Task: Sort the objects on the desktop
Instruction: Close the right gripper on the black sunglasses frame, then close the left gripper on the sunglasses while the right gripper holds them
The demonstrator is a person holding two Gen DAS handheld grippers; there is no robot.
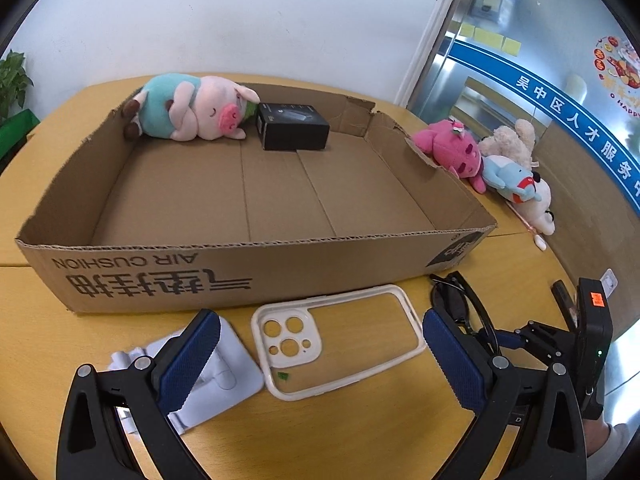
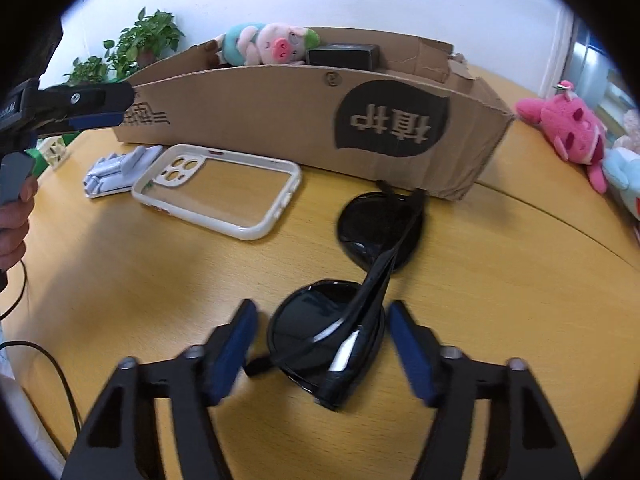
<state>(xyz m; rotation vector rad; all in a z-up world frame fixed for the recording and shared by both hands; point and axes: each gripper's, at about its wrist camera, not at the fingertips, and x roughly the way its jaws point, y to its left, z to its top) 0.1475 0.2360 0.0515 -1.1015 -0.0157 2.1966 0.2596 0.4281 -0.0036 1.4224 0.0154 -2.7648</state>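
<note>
Two grippers work at the near edge of a yellow table (image 1: 400, 420), each poised over its own item. Right gripper (image 2: 322, 350): jaws spread on either side of the folded black sunglasses (image 2: 352, 308), the blue pads close to the near lens but with a gap visible on both sides, so nothing is pinched yet. The glasses lie flat, temples crossed over the lenses, far lens just beside the box wall; straddling the near lens and hinge suggests a grip across the frame's stiffest part. Left gripper (image 1: 320, 354): jaws spread wide and empty, angled down over the clear phone case (image 1: 338, 346), which lies flat, camera cut-out to the left. A white folding phone stand (image 1: 216, 376) sits touching the case's left side, partly under the left pad. Beyond both stands the shallow cardboard box (image 1: 256, 272), probably the sorting bin: a plush pig (image 1: 192, 108) and a small black carton (image 1: 294, 126) already rest against its far wall, leaving the near floor bare. Right of the box, outside it, a pink plush (image 1: 450, 148) and other soft toys lie unsorted on the table.
</note>
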